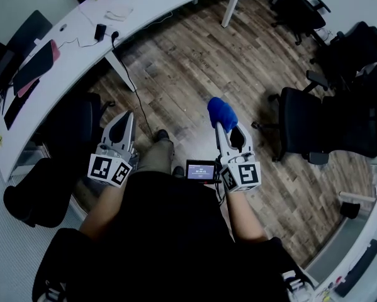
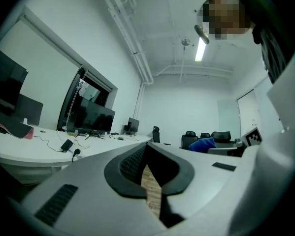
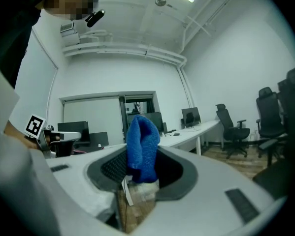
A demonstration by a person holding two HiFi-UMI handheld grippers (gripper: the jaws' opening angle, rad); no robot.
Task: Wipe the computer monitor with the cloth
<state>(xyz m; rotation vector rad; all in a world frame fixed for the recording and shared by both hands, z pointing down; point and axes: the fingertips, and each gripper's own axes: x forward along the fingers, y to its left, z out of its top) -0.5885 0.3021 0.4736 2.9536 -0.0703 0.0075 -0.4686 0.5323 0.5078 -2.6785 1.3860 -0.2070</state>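
Observation:
My right gripper [image 1: 218, 125] is shut on a blue cloth [image 1: 222, 111], which sticks up past its tips; the right gripper view shows the same cloth [image 3: 142, 146] upright between the jaws of that gripper [image 3: 136, 162]. The left gripper [image 1: 126, 115] is shut and holds nothing, and in its own view the left gripper [image 2: 146, 147] points over the curved white desk [image 2: 49, 149]. A dark monitor [image 2: 91, 117] stands on that desk, some way off. Both grippers hang in front of the person's body over the wooden floor [image 1: 188, 61], well apart from any monitor.
The curved white desk [image 1: 81, 49] runs along the left and top, with cables and a black adapter [image 1: 101, 31] on it. Black office chairs stand at the right [image 1: 311, 128] and lower left [image 1: 43, 194]. A small screen device [image 1: 200, 170] sits at the person's waist.

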